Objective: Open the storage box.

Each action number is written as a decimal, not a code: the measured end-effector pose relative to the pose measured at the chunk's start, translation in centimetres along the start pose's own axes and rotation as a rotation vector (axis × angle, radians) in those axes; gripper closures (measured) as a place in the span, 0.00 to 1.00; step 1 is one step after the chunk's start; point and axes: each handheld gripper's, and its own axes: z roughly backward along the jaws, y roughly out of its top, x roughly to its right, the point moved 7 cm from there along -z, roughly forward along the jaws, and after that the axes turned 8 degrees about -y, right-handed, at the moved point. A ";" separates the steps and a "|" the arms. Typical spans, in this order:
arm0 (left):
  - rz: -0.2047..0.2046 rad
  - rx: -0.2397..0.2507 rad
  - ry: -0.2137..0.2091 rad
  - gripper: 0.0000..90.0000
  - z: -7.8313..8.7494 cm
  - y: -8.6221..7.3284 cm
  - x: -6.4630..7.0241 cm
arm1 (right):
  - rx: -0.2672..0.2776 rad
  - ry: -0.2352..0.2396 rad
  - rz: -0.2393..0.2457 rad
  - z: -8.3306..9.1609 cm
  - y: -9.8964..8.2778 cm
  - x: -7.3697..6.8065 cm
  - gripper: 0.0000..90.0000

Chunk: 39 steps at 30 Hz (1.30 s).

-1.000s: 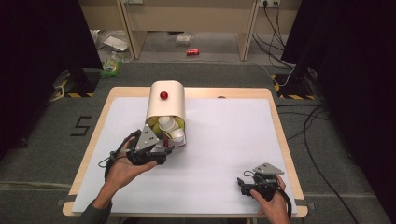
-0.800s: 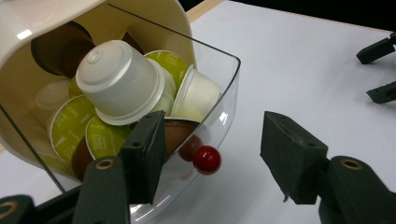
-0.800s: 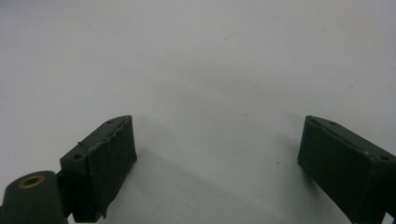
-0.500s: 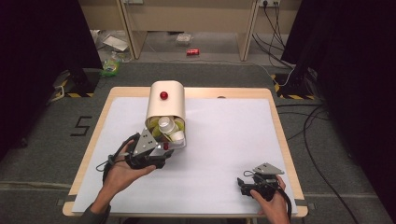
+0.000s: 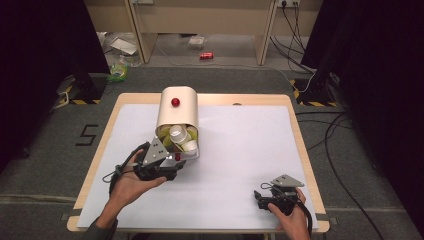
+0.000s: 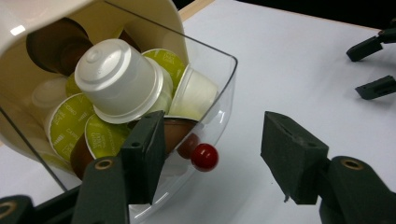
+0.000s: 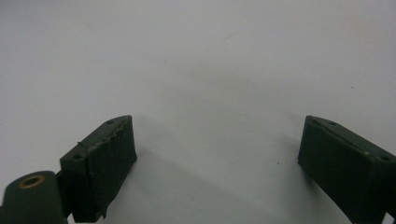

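Observation:
A cream capsule dispenser (image 5: 177, 112) with a red ball (image 5: 175, 102) on top lies on the white table (image 5: 240, 150). Its clear drawer (image 6: 219, 88) sticks out toward me, packed with several coffee capsules: a white one (image 6: 119, 79) on top, green-lidded ones (image 6: 70, 121) below. My left gripper (image 6: 215, 144) is open at the drawer's front. Its jaws stand either side of the drawer's small red knob (image 6: 204, 157) without touching it, and the left jaw covers part of the clear wall. At the front right, my right gripper (image 5: 260, 196) rests open on the sheet, nothing between its jaws (image 7: 217, 140).
The table's wooden rim (image 5: 300, 145) frames the white sheet. The right gripper's jaw tips (image 6: 373, 65) appear far off in the left gripper view. Beyond the table, the floor holds a red can (image 5: 206, 56), litter (image 5: 120, 70) and cables (image 5: 330, 135).
My left gripper has edged to the right, closer to the drawer front and its red knob. The right gripper has stayed put.

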 end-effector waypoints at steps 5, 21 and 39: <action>0.000 -0.003 0.004 0.44 -0.3 0.0 0.0 | 0.000 0.000 0.000 0.0 0.0 0.0 0.13; -0.015 -0.027 -0.013 0.43 0.1 -0.5 1.0 | 0.000 0.000 -0.001 0.0 0.0 0.0 0.13; -0.021 -0.027 -0.027 0.43 0.8 -1.2 2.2 | 0.001 0.000 0.002 0.0 0.0 0.0 0.13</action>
